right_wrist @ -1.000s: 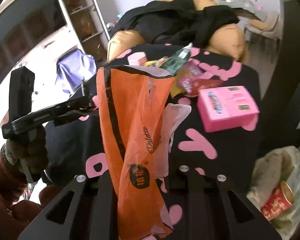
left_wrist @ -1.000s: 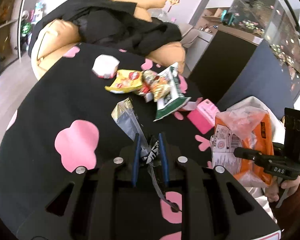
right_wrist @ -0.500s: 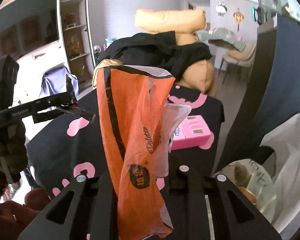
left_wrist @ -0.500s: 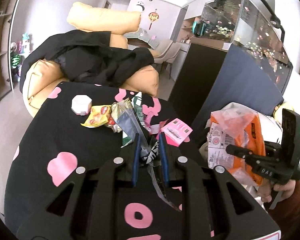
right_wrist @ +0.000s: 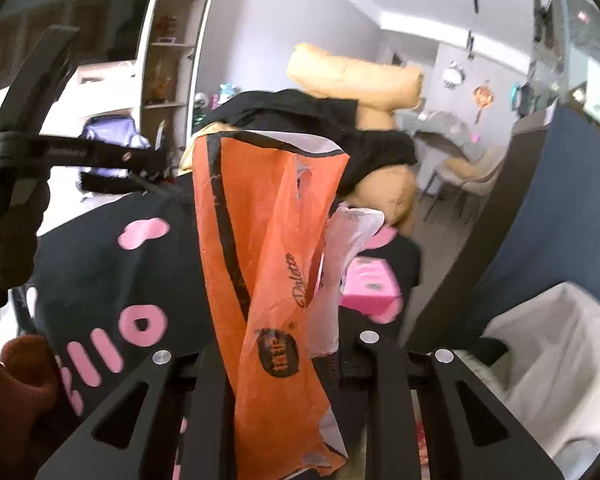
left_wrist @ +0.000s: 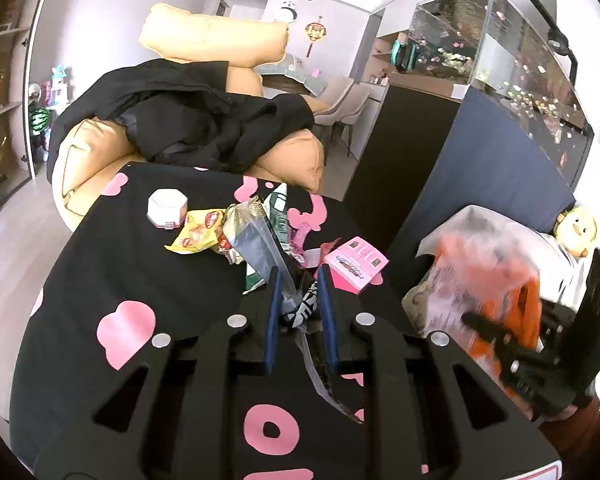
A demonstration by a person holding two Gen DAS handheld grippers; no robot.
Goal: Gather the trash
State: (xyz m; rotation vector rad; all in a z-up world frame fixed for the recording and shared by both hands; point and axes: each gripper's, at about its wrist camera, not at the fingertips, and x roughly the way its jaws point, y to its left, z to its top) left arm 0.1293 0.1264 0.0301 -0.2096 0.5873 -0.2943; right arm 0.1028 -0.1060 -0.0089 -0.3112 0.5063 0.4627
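left gripper level, gripping silver wrapper | right gripper upright (clamping orange bag)

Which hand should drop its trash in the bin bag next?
Probably the right. The right gripper holds the orange wrapper beside the white bin bag, while the left gripper, holding a silver wrapper, is above the table.
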